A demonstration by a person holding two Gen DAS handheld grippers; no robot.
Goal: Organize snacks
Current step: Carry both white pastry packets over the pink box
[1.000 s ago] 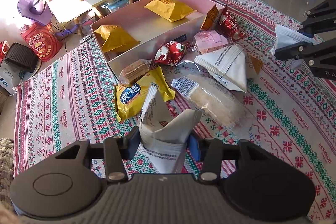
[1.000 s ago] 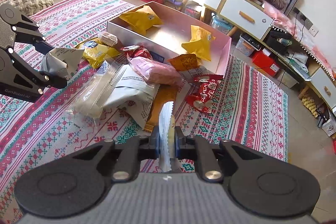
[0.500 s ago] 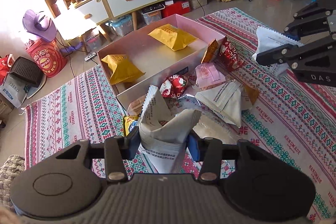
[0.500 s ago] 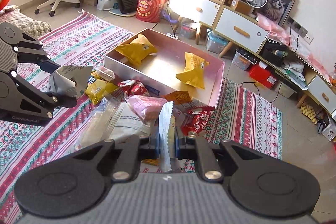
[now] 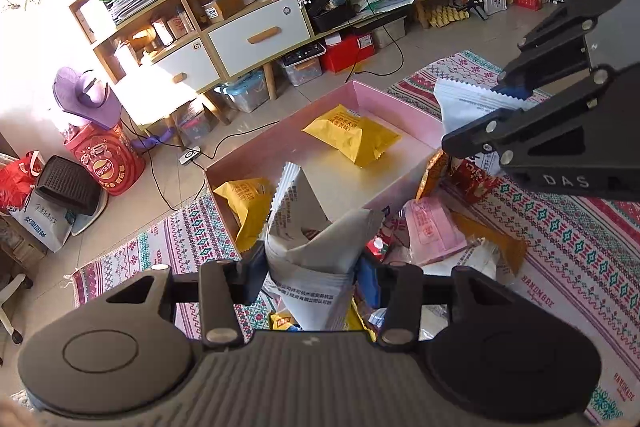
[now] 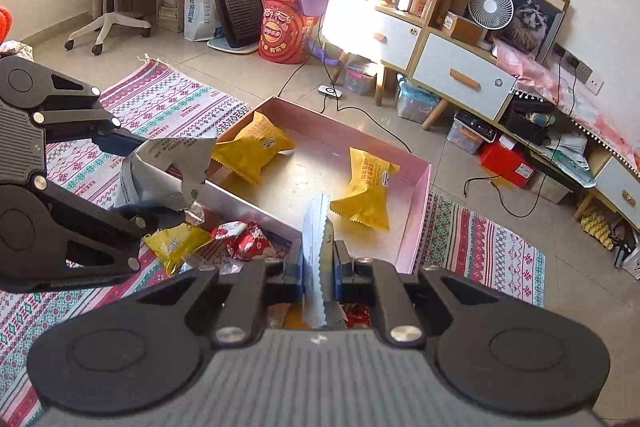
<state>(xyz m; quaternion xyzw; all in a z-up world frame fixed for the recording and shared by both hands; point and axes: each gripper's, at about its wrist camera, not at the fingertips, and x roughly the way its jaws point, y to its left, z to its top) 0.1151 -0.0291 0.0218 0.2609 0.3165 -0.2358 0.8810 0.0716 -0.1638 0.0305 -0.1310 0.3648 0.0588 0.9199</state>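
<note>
Two crumpled white snack packets aloft near pink box with two yellow packets inside

hidden: lower part of white packet behind left gripper | packet print: unreadable

Left gripper: black plastic, ribbed grey housing, round discs on both sides, silver screws at the finger joints.
Right gripper: same black build, blue pads inside the fingers.
Marking: white letters "DAS" on its side, possibly part of a longer word.
</note>
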